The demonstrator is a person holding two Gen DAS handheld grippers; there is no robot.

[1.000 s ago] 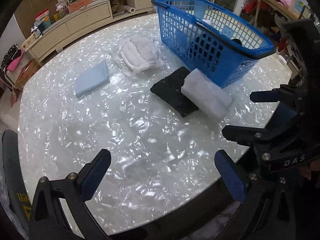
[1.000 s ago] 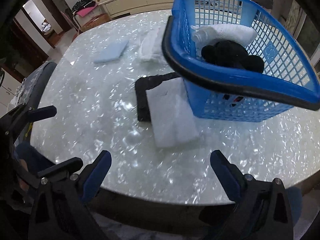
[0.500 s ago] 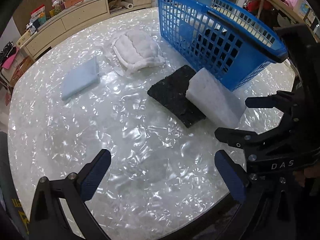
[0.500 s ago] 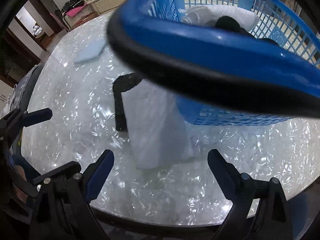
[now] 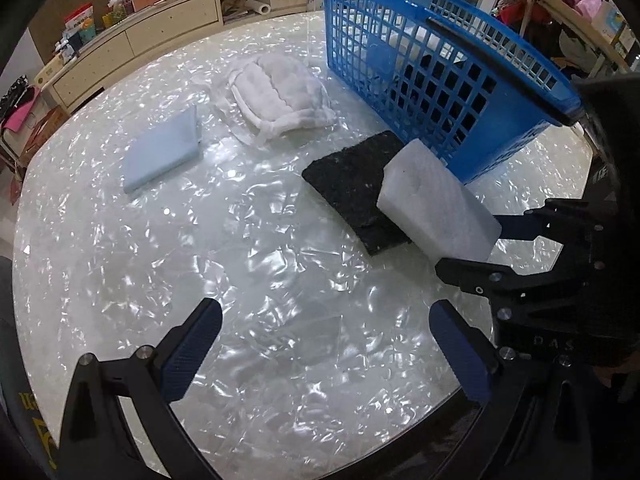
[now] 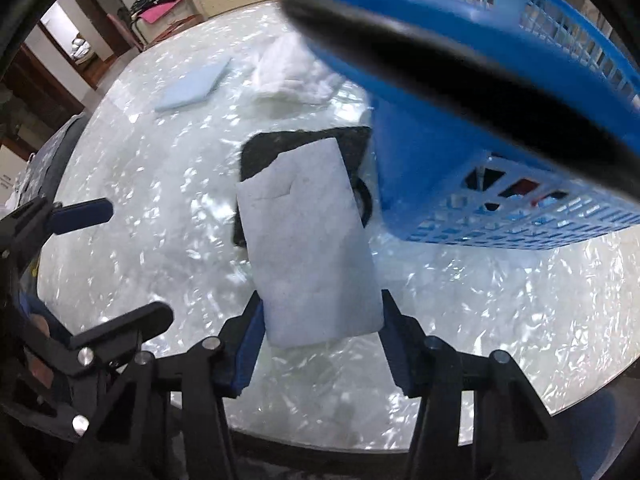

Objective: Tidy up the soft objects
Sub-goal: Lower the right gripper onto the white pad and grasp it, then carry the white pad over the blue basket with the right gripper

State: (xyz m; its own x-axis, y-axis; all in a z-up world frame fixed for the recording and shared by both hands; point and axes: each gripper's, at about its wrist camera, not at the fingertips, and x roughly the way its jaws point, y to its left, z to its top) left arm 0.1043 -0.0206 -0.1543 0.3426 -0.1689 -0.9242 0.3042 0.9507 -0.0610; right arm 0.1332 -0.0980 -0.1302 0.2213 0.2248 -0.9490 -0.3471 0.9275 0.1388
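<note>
Closing in over the past second, the right hand-held gripper (image 6: 320, 344) now brackets the near end of the white foam block (image 6: 312, 248), its blue pads drawn narrow and apparently touching both sides; earlier it hung wide open short of the block.

Left wrist view: the left hand-held gripper (image 5: 324, 352) hovers wide open and empty over the table (image 5: 248, 248). The block lies partly on a black pad (image 5: 352, 184), just beside the blue basket (image 5: 432, 64). Farther from the basket sit a white quilted cloth (image 5: 276, 92) and a pale blue foam sheet (image 5: 164, 152).

Right wrist view: the basket's black handle looms blurred above the block, close to the lens. The block looks light and squashy, likely to dent under the pads, so a hold across its narrow end, squeezed gently, seems the safest way to lift it.
</note>
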